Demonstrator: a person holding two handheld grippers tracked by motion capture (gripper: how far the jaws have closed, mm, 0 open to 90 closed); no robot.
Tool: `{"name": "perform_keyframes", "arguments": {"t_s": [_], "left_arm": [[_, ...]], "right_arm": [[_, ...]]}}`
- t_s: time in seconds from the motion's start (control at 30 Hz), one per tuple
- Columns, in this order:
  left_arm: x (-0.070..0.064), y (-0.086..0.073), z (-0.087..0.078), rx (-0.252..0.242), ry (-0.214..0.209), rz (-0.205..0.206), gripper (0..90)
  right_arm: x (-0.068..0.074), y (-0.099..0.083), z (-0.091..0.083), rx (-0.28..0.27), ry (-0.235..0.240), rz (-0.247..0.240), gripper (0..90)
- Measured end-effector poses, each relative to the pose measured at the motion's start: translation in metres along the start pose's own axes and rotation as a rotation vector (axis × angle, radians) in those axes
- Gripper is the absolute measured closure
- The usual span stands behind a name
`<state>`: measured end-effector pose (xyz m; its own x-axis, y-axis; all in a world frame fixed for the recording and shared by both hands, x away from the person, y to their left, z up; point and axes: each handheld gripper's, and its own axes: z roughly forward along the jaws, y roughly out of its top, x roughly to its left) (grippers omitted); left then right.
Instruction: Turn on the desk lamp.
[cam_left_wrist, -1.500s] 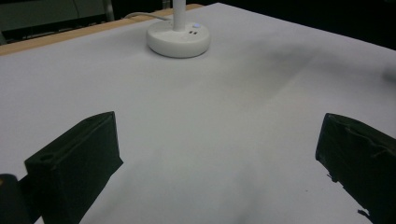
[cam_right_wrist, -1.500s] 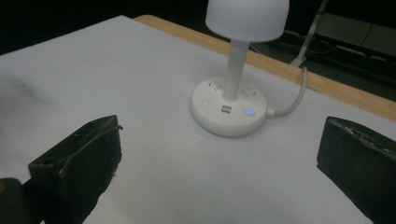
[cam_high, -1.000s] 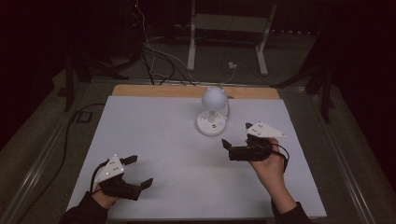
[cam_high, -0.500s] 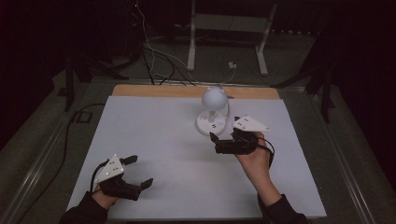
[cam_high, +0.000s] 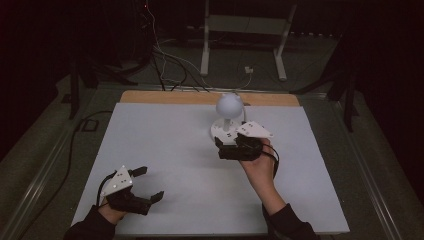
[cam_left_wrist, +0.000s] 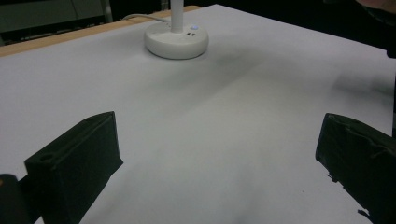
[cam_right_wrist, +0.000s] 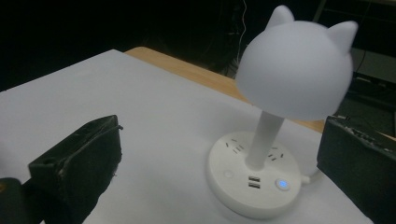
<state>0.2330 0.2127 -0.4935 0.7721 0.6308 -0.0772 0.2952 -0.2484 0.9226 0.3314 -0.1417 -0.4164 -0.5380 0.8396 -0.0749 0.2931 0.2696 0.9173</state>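
A small white lamp with a cat-eared round head (cam_high: 229, 105) (cam_right_wrist: 299, 70) stands on a round white socket base (cam_high: 221, 131) (cam_right_wrist: 254, 182) (cam_left_wrist: 176, 39) at the table's far middle. A blue-lit button (cam_right_wrist: 281, 183) glows on the base. My right gripper (cam_high: 220, 148) (cam_right_wrist: 219, 168) is open just in front of the base, jaws pointing left, nothing between them. At the near left my left gripper (cam_high: 150, 183) (cam_left_wrist: 219, 154) rests open over bare white surface, far from the lamp.
The white tabletop (cam_high: 165, 145) ends in a wooden strip (cam_high: 165, 97) at the far edge. Cables (cam_high: 165, 60) and a metal stand (cam_high: 245, 30) lie on the dark floor beyond. The lamp's white cord (cam_high: 246, 75) runs off the back.
My right gripper has moved left and forward, from the table's right side up to the lamp base. The left gripper has stayed put.
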Motion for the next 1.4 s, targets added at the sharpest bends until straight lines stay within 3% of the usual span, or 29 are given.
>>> {"name": "perform_keyframes", "arguments": {"t_s": [0.33,0.63,0.93,1.07,1.13,1.4], "left_arm": [[0.000,0.000,0.000,0.002,-0.002,0.001,0.4],[0.000,0.000,0.000,0.001,-0.004,-0.001,0.4],[0.000,0.000,0.000,0.002,-0.005,0.001,0.4],[0.000,0.000,0.000,0.001,-0.004,0.000,0.4],[0.000,0.000,0.000,0.003,-0.005,0.001,0.4],[0.001,0.000,0.000,-0.004,-0.010,-0.005,0.4]], "right_arm": [[0.001,-0.010,0.024,0.032,-0.019,0.026,0.0],[0.005,-0.020,0.041,0.023,-0.044,0.045,0.0],[0.004,-0.029,0.054,0.026,-0.041,0.132,0.0],[0.004,-0.031,0.055,0.021,-0.078,0.142,8.5],[0.002,-0.032,0.056,0.032,-0.094,0.166,15.5],[-0.001,-0.034,0.065,0.098,-0.117,0.167,41.5]]}}
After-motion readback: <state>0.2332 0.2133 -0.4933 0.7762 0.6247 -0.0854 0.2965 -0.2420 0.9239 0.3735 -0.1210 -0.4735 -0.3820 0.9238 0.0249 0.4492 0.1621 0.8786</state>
